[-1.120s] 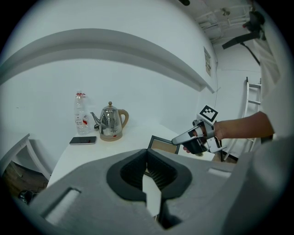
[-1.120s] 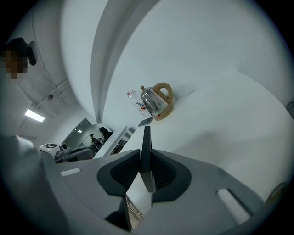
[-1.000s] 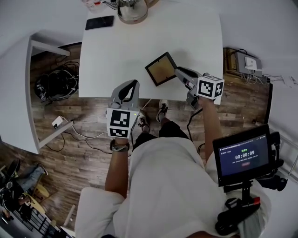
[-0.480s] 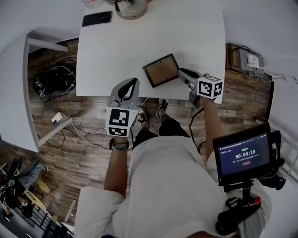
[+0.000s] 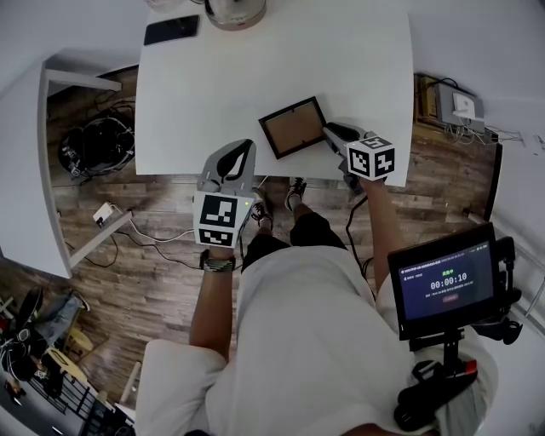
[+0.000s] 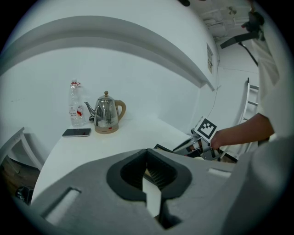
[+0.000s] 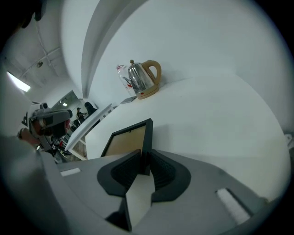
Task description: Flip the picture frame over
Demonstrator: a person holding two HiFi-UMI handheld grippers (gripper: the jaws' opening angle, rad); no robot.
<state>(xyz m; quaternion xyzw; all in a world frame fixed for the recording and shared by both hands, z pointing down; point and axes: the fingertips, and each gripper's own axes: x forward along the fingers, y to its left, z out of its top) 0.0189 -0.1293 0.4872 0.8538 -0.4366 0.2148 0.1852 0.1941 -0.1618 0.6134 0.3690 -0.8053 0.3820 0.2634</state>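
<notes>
The picture frame (image 5: pixel 292 127) has a black rim and a brown board facing up. It sits near the front edge of the white table (image 5: pixel 204 94). My right gripper (image 5: pixel 327 133) is shut on the frame's right rim. In the right gripper view the black rim (image 7: pixel 146 137) runs between the two pads and the brown board (image 7: pixel 124 141) slopes off to the left. My left gripper (image 5: pixel 242 150) hovers over the table's front edge, left of the frame, shut and holding nothing. From the left gripper view a sliver of the frame (image 6: pixel 163 148) and the right gripper's marker cube (image 6: pixel 206 129) show.
A steel kettle (image 5: pixel 236 10) and a dark phone (image 5: pixel 173 29) stand at the table's far edge, with a water bottle (image 6: pixel 75 104) beside the kettle. A white shelf (image 5: pixel 51 170) is at the left over wood floor with cables (image 5: pixel 98 145). A small screen (image 5: pixel 443 281) sits at lower right.
The right gripper has sunk with the frame. The frame has swung from a corner-on, diamond pose to lie squarer and lower toward the table. The left gripper has barely moved.
</notes>
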